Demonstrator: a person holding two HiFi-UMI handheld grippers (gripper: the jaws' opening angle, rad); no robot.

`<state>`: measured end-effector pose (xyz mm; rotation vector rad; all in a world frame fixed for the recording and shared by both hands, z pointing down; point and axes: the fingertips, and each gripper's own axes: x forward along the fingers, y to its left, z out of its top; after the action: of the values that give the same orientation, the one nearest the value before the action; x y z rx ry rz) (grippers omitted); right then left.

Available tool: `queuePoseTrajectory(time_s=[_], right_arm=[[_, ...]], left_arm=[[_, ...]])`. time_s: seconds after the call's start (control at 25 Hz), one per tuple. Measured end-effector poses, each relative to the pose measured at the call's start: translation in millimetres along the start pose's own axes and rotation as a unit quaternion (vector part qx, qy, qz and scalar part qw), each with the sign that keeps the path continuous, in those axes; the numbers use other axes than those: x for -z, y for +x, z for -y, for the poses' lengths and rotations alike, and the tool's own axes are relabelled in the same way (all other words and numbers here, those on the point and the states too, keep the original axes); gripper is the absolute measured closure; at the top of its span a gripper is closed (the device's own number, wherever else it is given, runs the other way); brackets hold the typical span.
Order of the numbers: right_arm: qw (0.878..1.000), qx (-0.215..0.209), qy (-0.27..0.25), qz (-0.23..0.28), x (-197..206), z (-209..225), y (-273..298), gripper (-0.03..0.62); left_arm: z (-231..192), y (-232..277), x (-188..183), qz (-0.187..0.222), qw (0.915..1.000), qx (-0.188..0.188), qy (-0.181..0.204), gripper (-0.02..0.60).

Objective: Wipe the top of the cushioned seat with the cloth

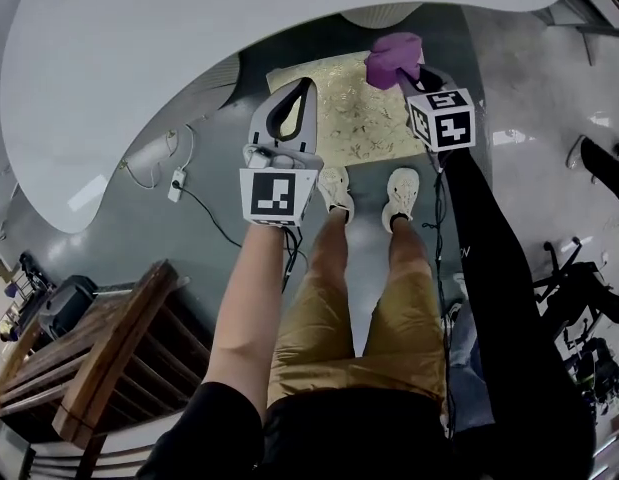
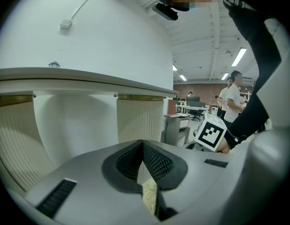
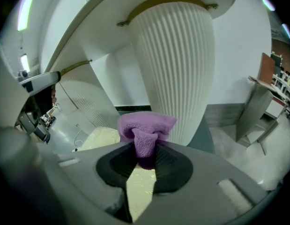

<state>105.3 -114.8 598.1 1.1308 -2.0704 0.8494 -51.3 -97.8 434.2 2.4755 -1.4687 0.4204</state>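
The cushioned seat (image 1: 357,116) is a low square with a pale gold patterned top, on the floor just ahead of my shoes. A purple cloth (image 1: 393,56) is bunched in my right gripper (image 1: 409,74), which is shut on it above the seat's far right corner. In the right gripper view the cloth (image 3: 145,128) bulges out past the jaws (image 3: 145,150), and the seat (image 3: 101,137) lies below. My left gripper (image 1: 305,88) hangs over the seat's left edge, jaws shut with nothing between them. In the left gripper view a sliver of the seat (image 2: 150,197) shows under the gripper (image 2: 143,145).
A large white curved table (image 1: 169,58) overhangs the seat from the far side, on ribbed pedestals (image 3: 175,64). A power strip and cable (image 1: 176,183) lie on the grey floor at left. A wooden rack (image 1: 99,358) stands near left, an office chair (image 1: 579,298) at right. People (image 2: 231,100) stand far behind.
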Motion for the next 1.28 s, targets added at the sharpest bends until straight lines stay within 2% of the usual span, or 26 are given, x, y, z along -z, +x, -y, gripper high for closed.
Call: queuePoseTrajectory(time_s=[0.2,0.36,0.56,0.68,0.84,1.0,1.28], right_arm=[[0.998,-0.063,-0.021,0.012,-10,-91,18,0.519],[0.993,-0.106,-0.046,0.002,-6,-161,35,0.519],[0.987,-0.144,-0.065,-0.026,11,-222,60,0.519],[0.983,-0.158,-0.07,-0.058,35,-246,73,0.519],[0.981,-0.158,-0.048,-0.099,68,-252,85,0.519],[0.983,-0.143,-0.064,-0.095,65,-243,82,0.519],[0.99,-0.093,-0.048,-0.093,63,-187,67,0.519]], left_arm=[[-40,-36,12,-0.002,0.9996,-0.025,-0.011,0.574],[-70,-65,24,0.0,0.9985,-0.051,-0.021,0.574],[-95,-93,36,-0.003,0.9969,-0.074,-0.027,0.574],[-103,-106,44,-0.009,0.9962,-0.079,-0.033,0.574],[-108,-119,54,-0.011,0.9955,-0.085,-0.041,0.574],[-104,-122,60,-0.013,0.9948,-0.086,-0.053,0.574],[-78,-103,59,-0.02,0.9966,-0.062,-0.051,0.574]])
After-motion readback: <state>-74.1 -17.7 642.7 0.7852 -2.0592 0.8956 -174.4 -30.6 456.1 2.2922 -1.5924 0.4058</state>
